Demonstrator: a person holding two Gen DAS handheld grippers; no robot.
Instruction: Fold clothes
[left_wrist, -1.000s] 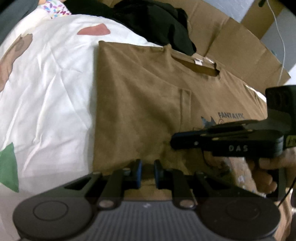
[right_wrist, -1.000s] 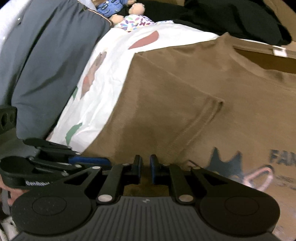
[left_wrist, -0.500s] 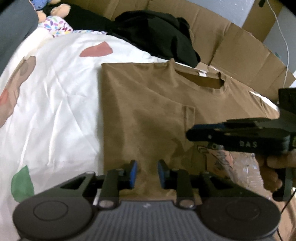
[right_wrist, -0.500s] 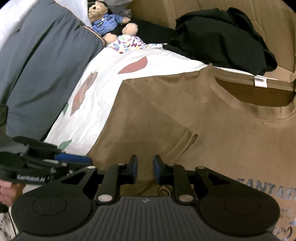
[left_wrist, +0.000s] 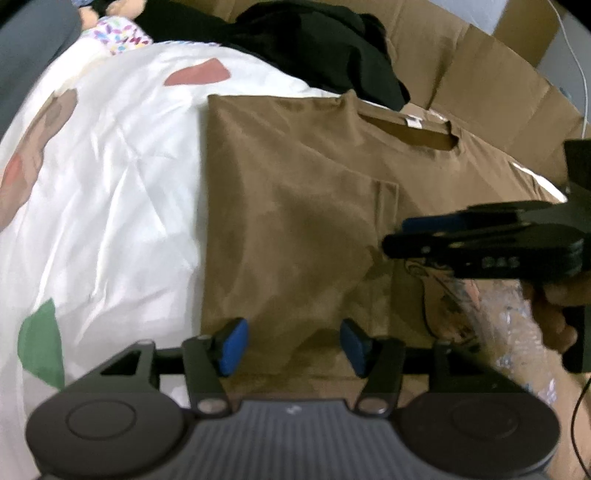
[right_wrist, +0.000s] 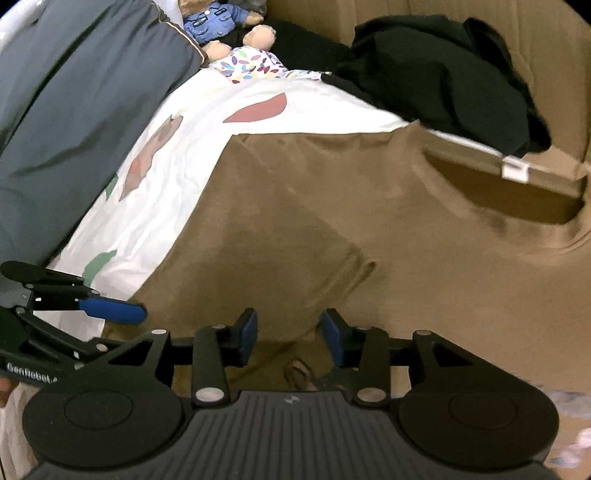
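1. The left tool (left_wrist: 291, 341) now stands wide apart, its blue pads (left_wrist: 232, 345) empty; a second ago they were nearly together at the shirt's lower edge.
2. The right tool (right_wrist: 290, 338) has also spread wide and holds nothing, where before its pads were close.
3. Both tools have pulled back from the cloth, so more of the bed shows than earlier.
4. The brown shirt (left_wrist: 295, 206) lies flat on the white bed sheet (left_wrist: 110, 177), its left side folded in with the sleeve (right_wrist: 332, 273) lying across the chest, collar toward the cardboard (left_wrist: 480, 74).
5. The left view shows the right tool from the side, over the shirt's printed front, with the person's hand (left_wrist: 554, 314) on its grip.
6. The right view shows the left tool (right_wrist: 110, 310) at the shirt's left edge, plus a grey pillow (right_wrist: 74, 110) and a stuffed bear (right_wrist: 225, 26) at the head of the bed.
7. A black garment (right_wrist: 443, 74) lies heaped beyond the collar in both views.
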